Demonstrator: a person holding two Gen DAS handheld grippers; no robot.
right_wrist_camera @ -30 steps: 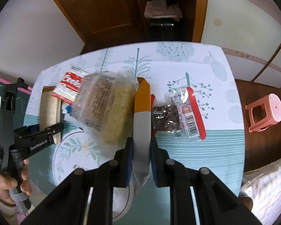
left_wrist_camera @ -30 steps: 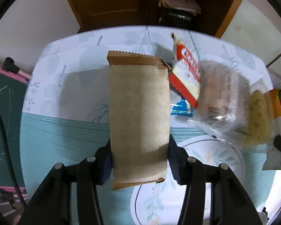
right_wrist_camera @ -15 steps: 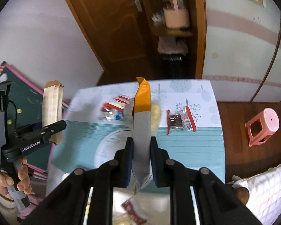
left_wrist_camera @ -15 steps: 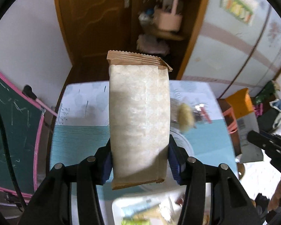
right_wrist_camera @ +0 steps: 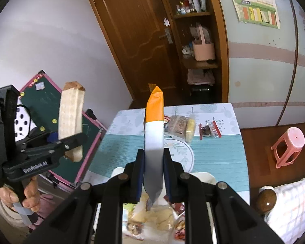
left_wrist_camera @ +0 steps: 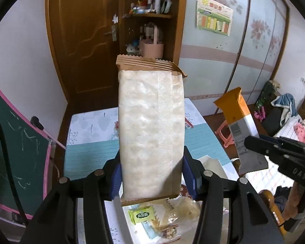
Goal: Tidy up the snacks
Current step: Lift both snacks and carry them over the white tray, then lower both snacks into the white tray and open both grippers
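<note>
Left gripper (left_wrist_camera: 151,180) clamped on a tall beige snack pack (left_wrist_camera: 150,130), held upright above the near end of the table (right_wrist_camera: 213,148). Right gripper (right_wrist_camera: 153,172) closed tight on a thin orange-and-white packet (right_wrist_camera: 154,130), also above the table's near end, well short of the snacks (right_wrist_camera: 180,127) at its far end.

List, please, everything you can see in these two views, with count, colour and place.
beige packet: 1, brown-topped, in left gripper.
orange packet: 1, orange, white, grey, in right gripper.
loose snacks: several, mixed, far on the table.
table: 1, teal and white cloth.
white tray: 1, under the grippers, holds snacks.
stool: 1, pink, on the floor at right.
chalkboard: 1, green, pink frame, at left.
door: 1, brown, behind.
left gripper: black, clamped.
right gripper: black, clamped.
hand: 1, grips left handle.
</note>
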